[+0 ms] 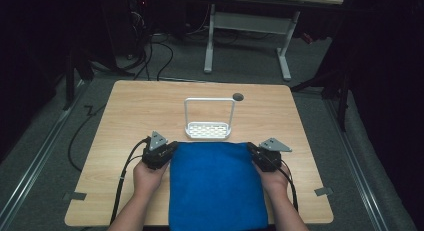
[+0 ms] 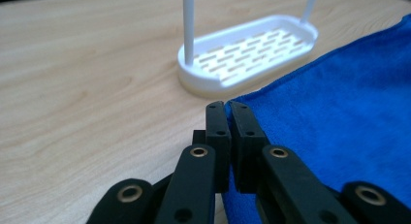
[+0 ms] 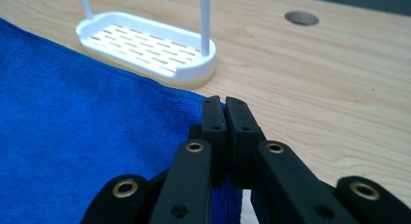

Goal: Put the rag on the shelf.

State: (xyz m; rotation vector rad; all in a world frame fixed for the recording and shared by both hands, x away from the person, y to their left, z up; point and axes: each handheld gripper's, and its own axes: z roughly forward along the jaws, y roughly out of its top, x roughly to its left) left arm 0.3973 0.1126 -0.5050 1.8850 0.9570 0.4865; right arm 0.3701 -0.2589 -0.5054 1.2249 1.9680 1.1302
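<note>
A blue terry-cloth towel (image 1: 216, 183) is seen spread flat on the light wooden surface (image 1: 130, 111), covering the near middle of it and reaching the near edge between the person's two forearms. Its far left corner is pinched by the left hand-held gripper (image 1: 171, 147), whose black jaws are seen in the left gripper view (image 2: 227, 107) pressed together with the cloth's edge caught between them. The far right corner is clamped in the same way by the right hand-held gripper (image 1: 251, 150); in the right gripper view (image 3: 224, 102) its jaws are closed tight on the blue fabric at the corner. Each hand-held gripper is held by one of the person's hands, the left hand (image 1: 147, 177) and the right hand (image 1: 275, 180), with a grey three-cornered plate on top and a black cable trailing back toward the near edge. Just beyond the towel's far edge, a white plastic slotted tray with a tall looped wire handle (image 1: 208, 129) is standing upright on the surface, very close to the cloth; whether it is touched by the towel cannot be told. A small round hole (image 1: 238, 97) is set into the surface farther back, to the right of the tray's handle.
</note>
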